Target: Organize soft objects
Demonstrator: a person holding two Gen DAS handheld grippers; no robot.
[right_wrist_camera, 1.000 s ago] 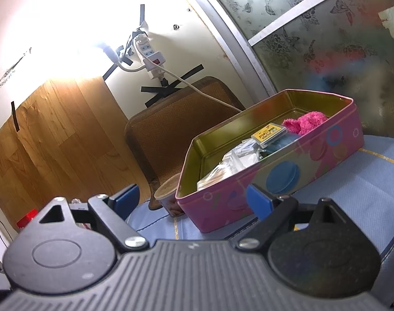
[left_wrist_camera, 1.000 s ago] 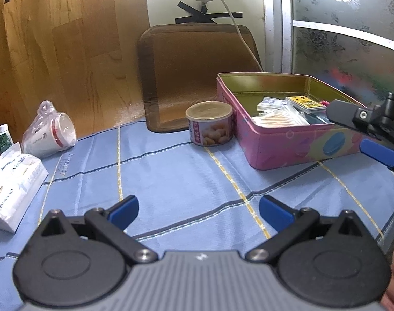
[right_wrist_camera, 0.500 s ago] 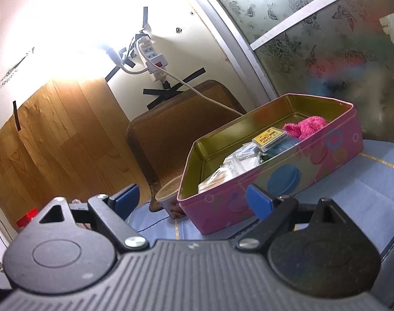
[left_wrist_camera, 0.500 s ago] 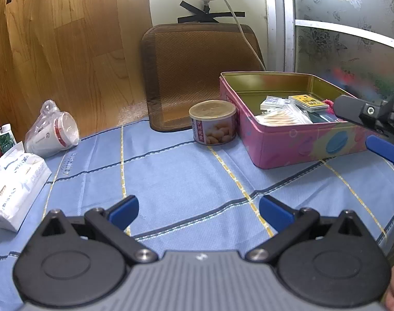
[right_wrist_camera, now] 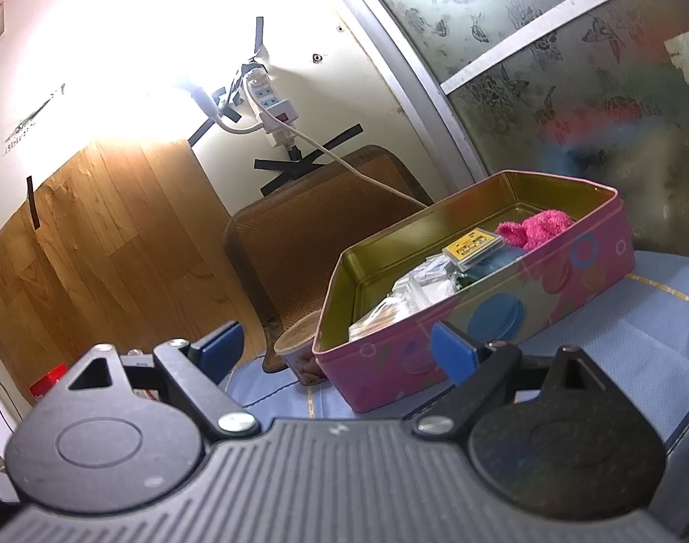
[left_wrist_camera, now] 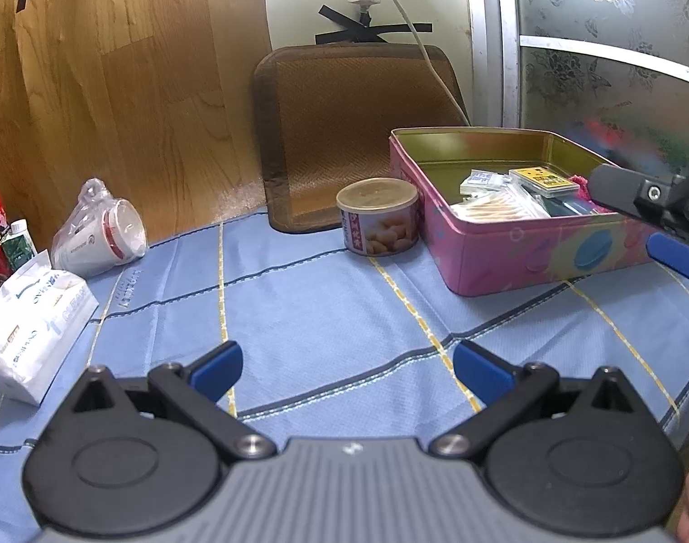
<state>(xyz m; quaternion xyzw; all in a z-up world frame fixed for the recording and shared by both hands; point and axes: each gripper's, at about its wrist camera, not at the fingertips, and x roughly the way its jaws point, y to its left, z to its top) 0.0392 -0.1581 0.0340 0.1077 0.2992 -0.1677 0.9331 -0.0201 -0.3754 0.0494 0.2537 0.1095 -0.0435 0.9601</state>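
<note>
A pink tin box [left_wrist_camera: 525,253] [right_wrist_camera: 435,344] stands open on the blue cloth at the right. Inside lie a fluffy pink soft item [right_wrist_camera: 537,231], a cotton swab pack [left_wrist_camera: 498,208], small packets and a yellow card [right_wrist_camera: 473,244]. My left gripper [left_wrist_camera: 344,369] hovers open over bare cloth, well short of the box, nothing between its fingers. My right gripper [right_wrist_camera: 335,350] is open and empty too, just in front of the box's near wall. In the left wrist view its fingers [left_wrist_camera: 625,192] reach in at the right edge beside the box.
A round snack can [left_wrist_camera: 378,217] sits left of the box. A brown mat [left_wrist_camera: 358,135] leans on the wall behind, a white cable hanging over it. At the left lie a bagged cup [left_wrist_camera: 100,235] and a white tissue pack [left_wrist_camera: 32,321]. A frosted glass panel [right_wrist_camera: 571,90] rises at right.
The left gripper has drawn back slightly, so the box and can look a little smaller and farther right. The right gripper has barely shifted. Both stay open.
</note>
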